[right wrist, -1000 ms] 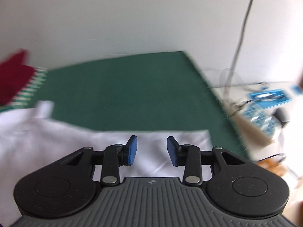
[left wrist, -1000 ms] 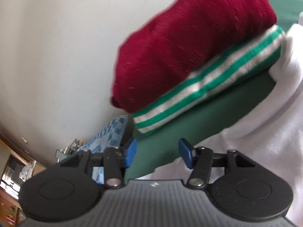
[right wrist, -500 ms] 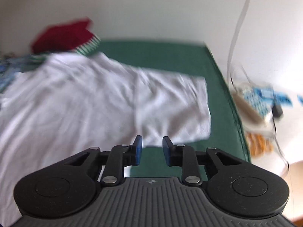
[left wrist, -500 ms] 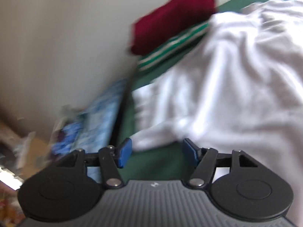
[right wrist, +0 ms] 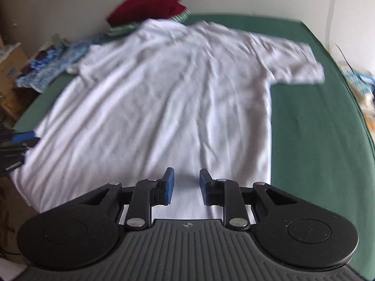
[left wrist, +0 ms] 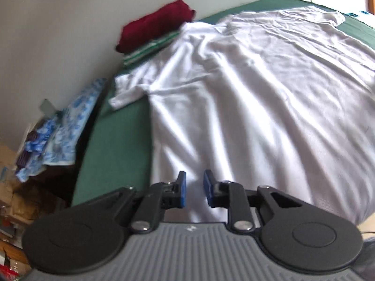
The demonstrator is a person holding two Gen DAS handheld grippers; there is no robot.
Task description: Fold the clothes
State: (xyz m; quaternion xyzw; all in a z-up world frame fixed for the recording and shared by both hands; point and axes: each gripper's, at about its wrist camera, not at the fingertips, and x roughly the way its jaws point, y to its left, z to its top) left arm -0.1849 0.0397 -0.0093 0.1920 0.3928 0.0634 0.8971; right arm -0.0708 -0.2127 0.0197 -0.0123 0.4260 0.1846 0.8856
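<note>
Your left gripper (left wrist: 195, 188): low over the near hem of the white shirt (left wrist: 246, 98), pointing toward 12 o'clock along the shirt's left side. Jaws parted by a narrow gap, holding nothing; cloth shows between the blue pads.

Your right gripper (right wrist: 185, 187): over the hem nearer the shirt's right side, level, aimed at the collar. Jaws apart, a little wider than the left pair, nothing held.

White shirt (right wrist: 178, 98): spread flat and creased on the green table cover (right wrist: 316, 117), collar at 12 o'clock, one short sleeve out toward 2 o'clock, the other bunched toward 10 o'clock. In the right wrist view your left gripper shows at 9 o'clock, at the shirt's edge.

Folded stack: dark red garment (right wrist: 150, 7) on top of a green-and-white striped garment (left wrist: 150, 49), at the far corner by the wall (left wrist: 58, 23), touching the collar area.

Blue patterned cloth (left wrist: 70, 128): off the cover's left edge, 9 to 10 o'clock.

Cardboard box (right wrist: 10, 63): beyond it.
</note>
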